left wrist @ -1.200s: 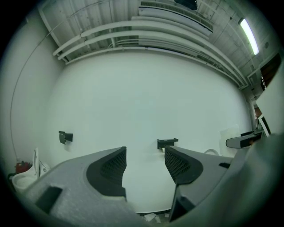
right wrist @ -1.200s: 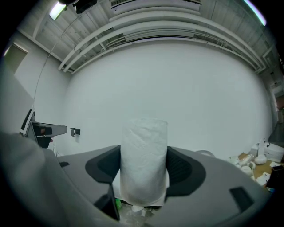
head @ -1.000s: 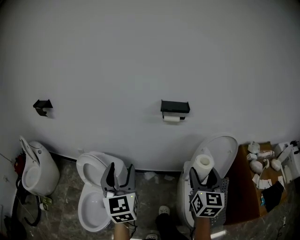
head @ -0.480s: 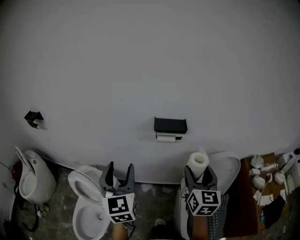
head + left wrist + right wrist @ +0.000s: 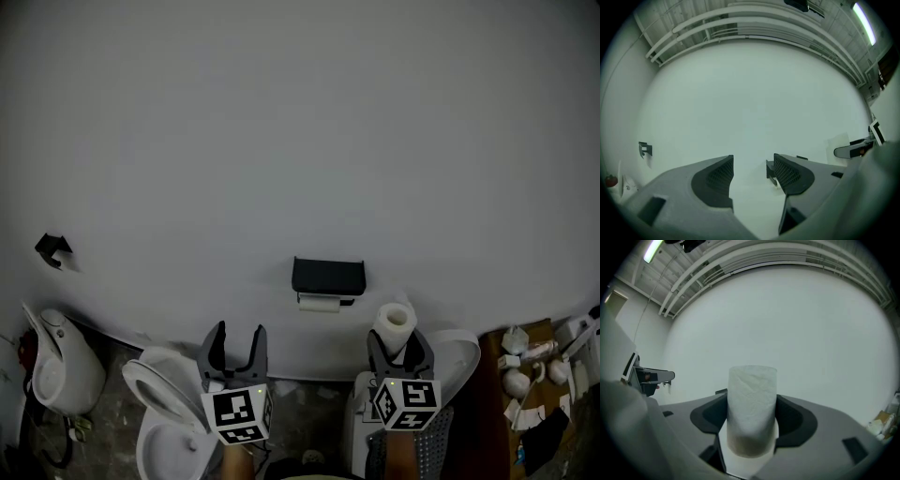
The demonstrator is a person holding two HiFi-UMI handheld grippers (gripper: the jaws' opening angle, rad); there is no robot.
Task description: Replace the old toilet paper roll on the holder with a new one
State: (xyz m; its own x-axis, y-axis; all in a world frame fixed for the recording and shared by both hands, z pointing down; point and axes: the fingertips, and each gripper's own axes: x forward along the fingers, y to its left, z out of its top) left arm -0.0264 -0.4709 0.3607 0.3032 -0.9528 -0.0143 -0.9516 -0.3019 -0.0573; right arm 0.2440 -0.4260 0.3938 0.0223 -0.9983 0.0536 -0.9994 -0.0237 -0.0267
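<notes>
A black holder [image 5: 328, 277] hangs on the white wall with a thin, nearly used-up old roll [image 5: 317, 302] under it. In the left gripper view the holder [image 5: 769, 170] peeks out beside the right jaw. My right gripper [image 5: 400, 341] is shut on a full white toilet paper roll [image 5: 395, 325], held upright below and to the right of the holder; the roll [image 5: 752, 408] fills the gap between the jaws in the right gripper view. My left gripper [image 5: 234, 337] stands open and empty, below and left of the holder.
A white toilet [image 5: 164, 422] with raised lid sits at lower left, a second toilet [image 5: 448, 361] behind the right gripper. A urinal [image 5: 56, 361] stands far left, a small black wall hook [image 5: 52, 248] above it. A brown shelf [image 5: 539, 366] with bottles is at right.
The view has tilted upward, so holder, toilets and shelf slid down the picture. Both grippers rose toward the holder. The right gripper still holds the new roll.
</notes>
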